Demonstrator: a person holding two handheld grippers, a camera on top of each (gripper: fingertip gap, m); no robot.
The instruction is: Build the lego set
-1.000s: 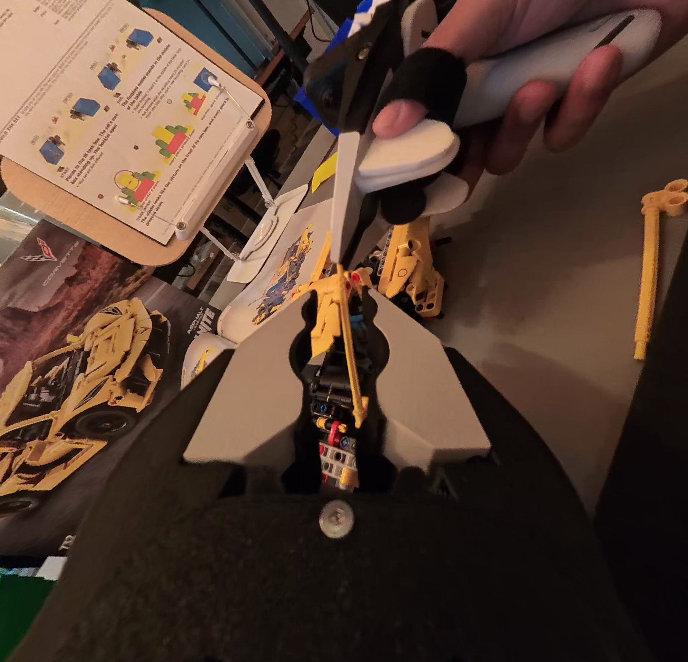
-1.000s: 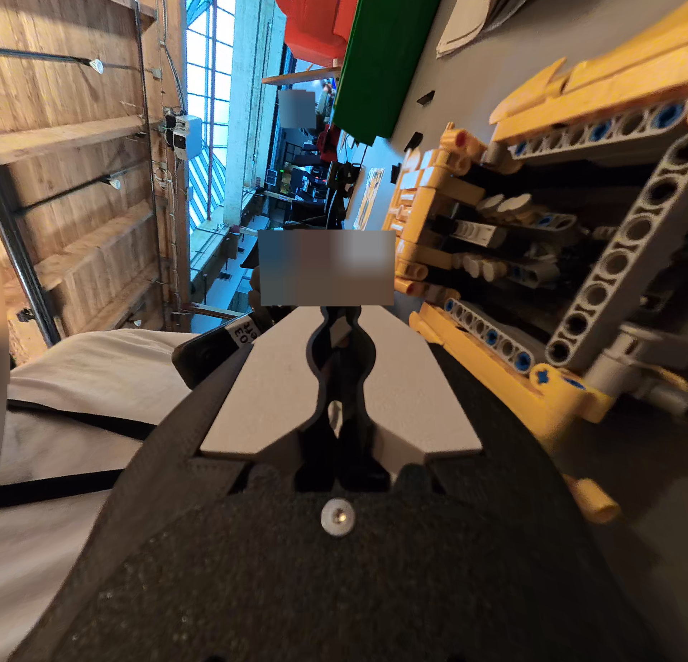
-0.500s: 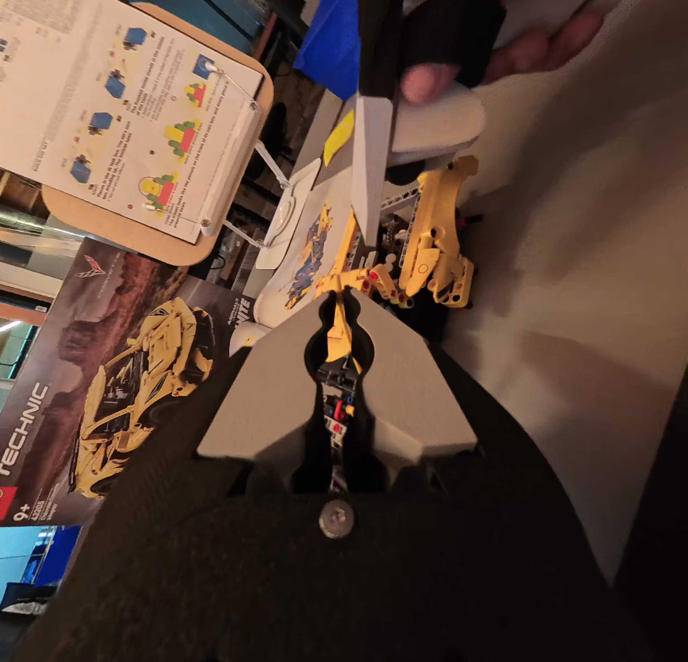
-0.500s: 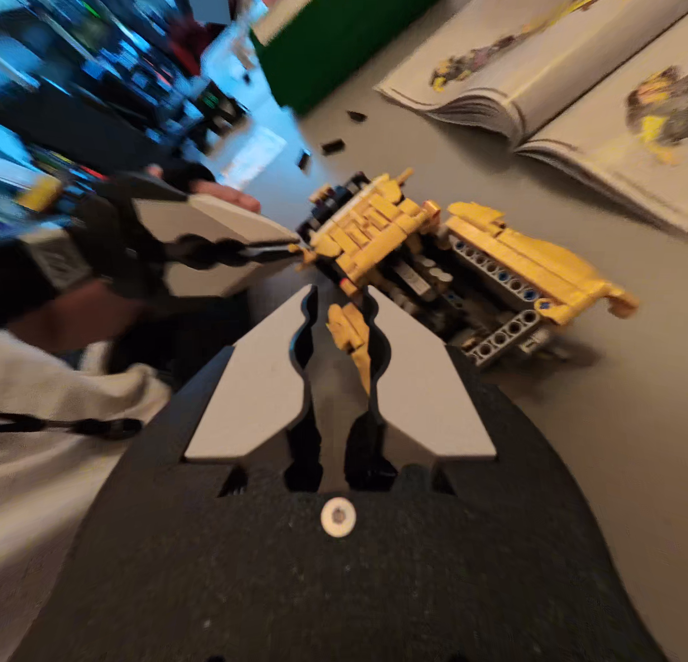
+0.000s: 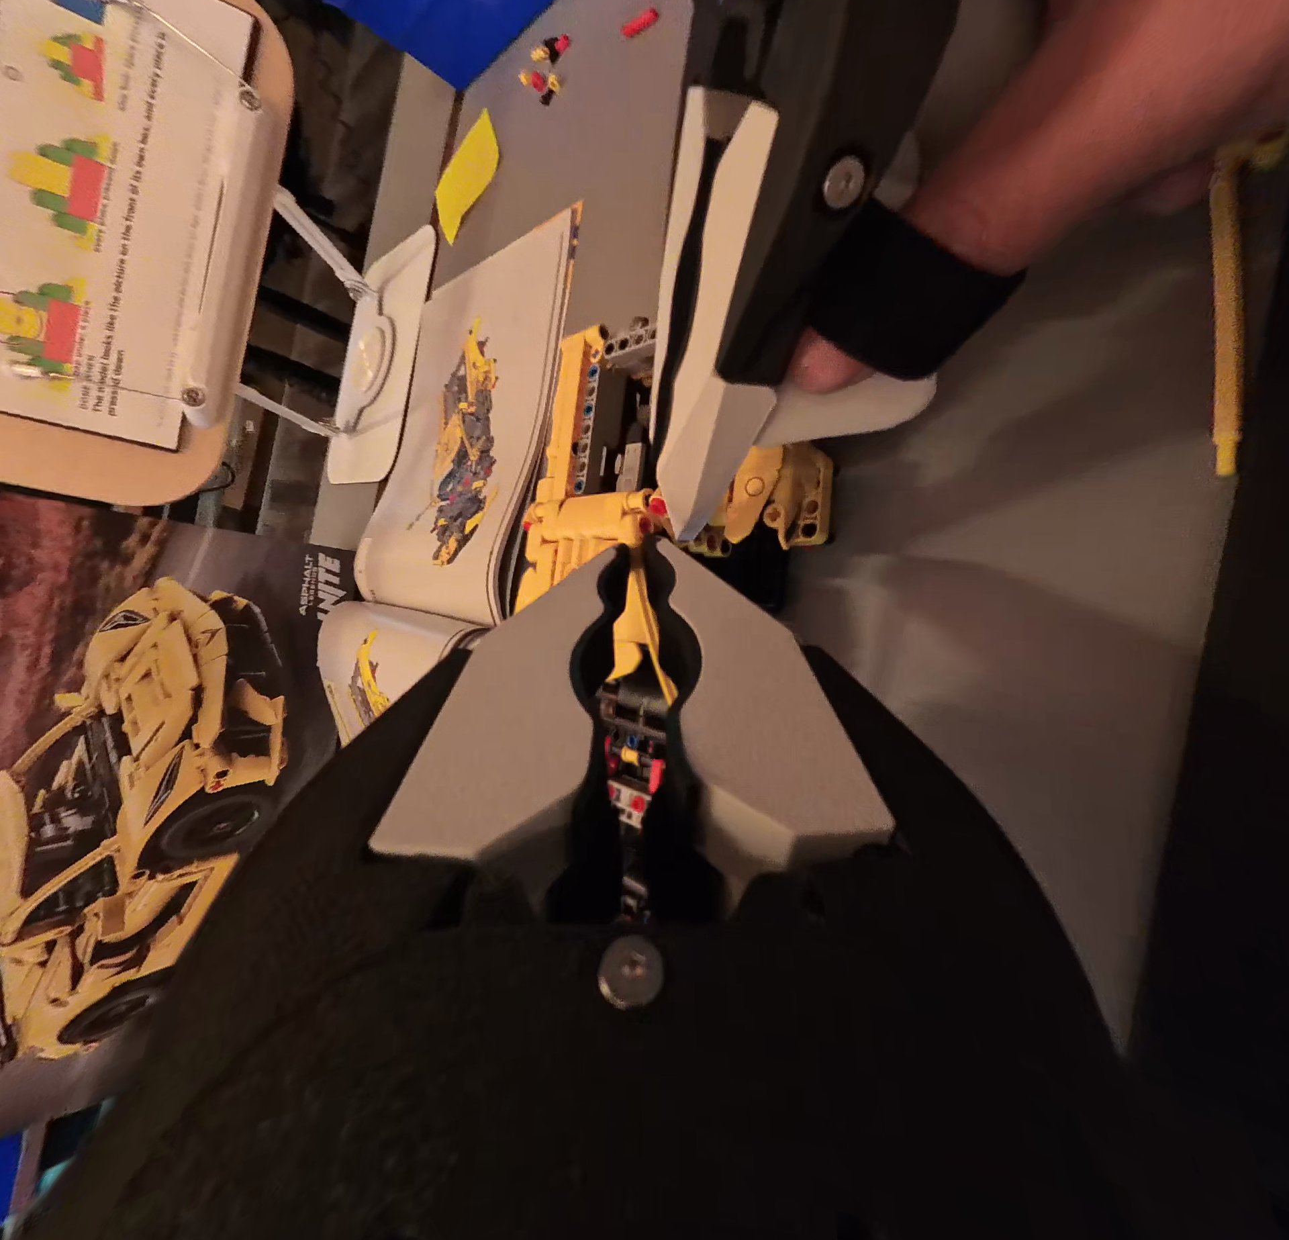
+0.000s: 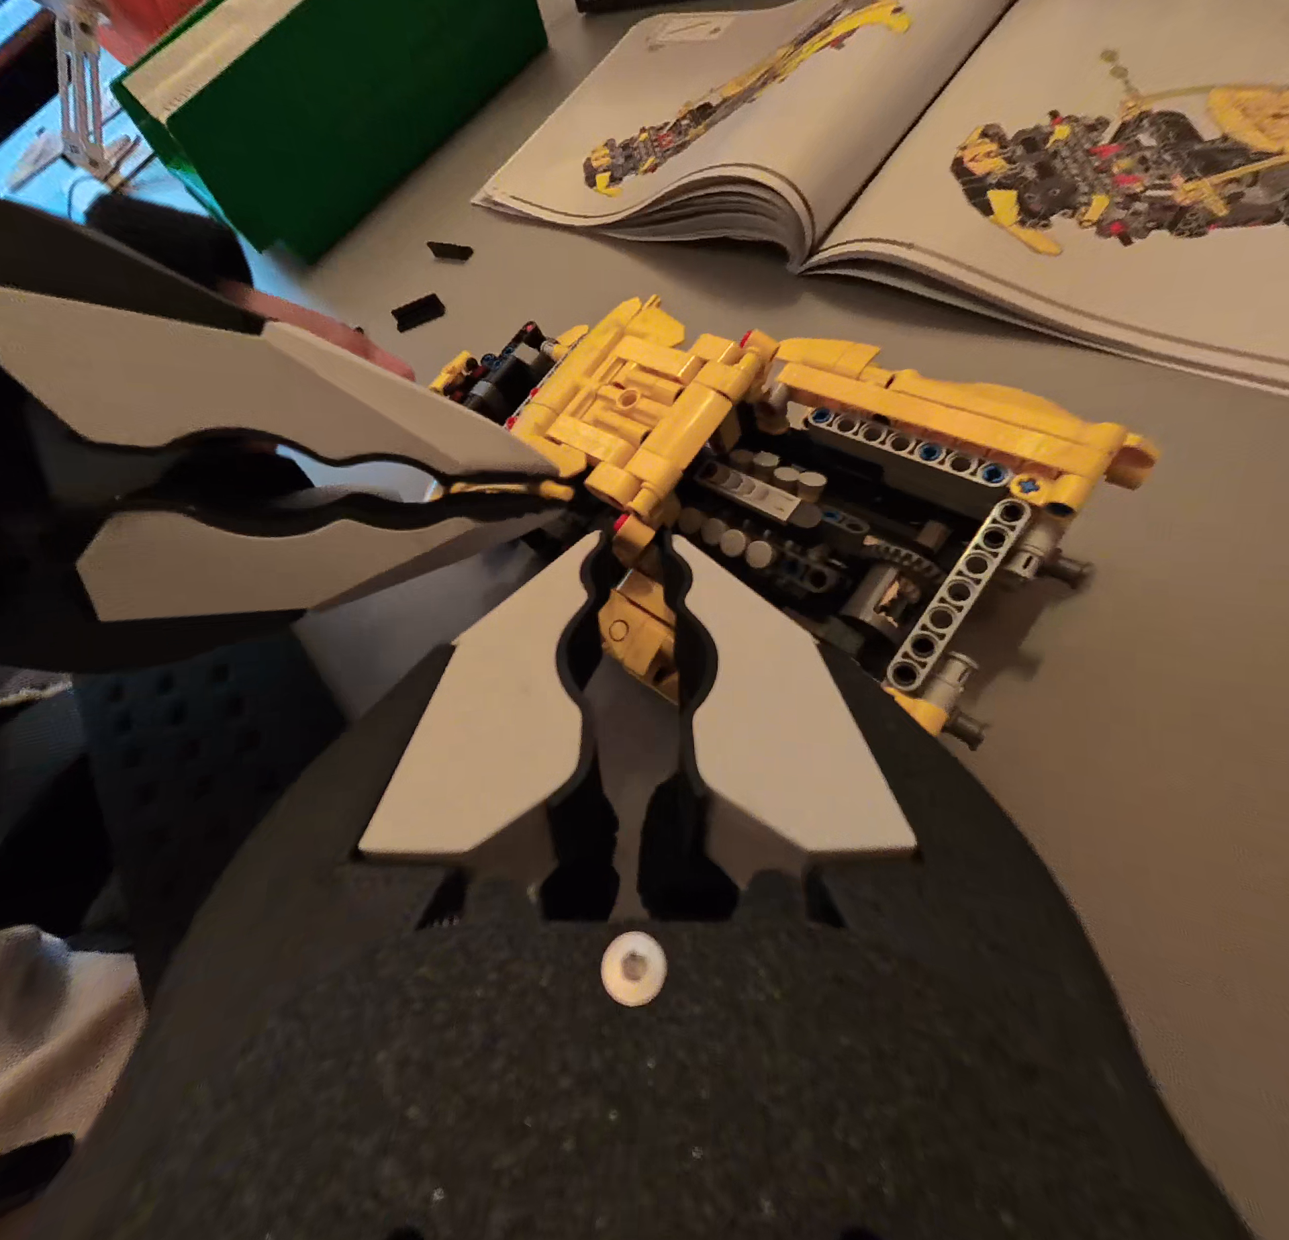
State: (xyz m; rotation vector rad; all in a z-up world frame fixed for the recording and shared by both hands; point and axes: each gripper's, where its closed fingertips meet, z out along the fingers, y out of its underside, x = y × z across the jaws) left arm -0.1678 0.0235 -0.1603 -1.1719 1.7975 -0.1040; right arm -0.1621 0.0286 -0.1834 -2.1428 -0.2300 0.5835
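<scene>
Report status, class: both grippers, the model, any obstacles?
Left gripper shut on the yellow model. Right gripper closing around the model's near corner, grip unclear. Model on grey table. Open instruction book beyond, clear of work.

A grey counter (image 6: 1151, 648) fills both views, dimly lit in a warm, low light with soft shadows across it. In the right wrist view, at 11 o'clock, a green box (image 6: 335, 90) stands on it; beyond its far edge at 10 o'clock is a bright, bluish patch. In the left wrist view, a wooden board (image 5: 125, 467) on a white stand (image 5: 370, 369) sits at 10 o'clock, a blue sheet (image 5: 446, 7) at 12.
</scene>
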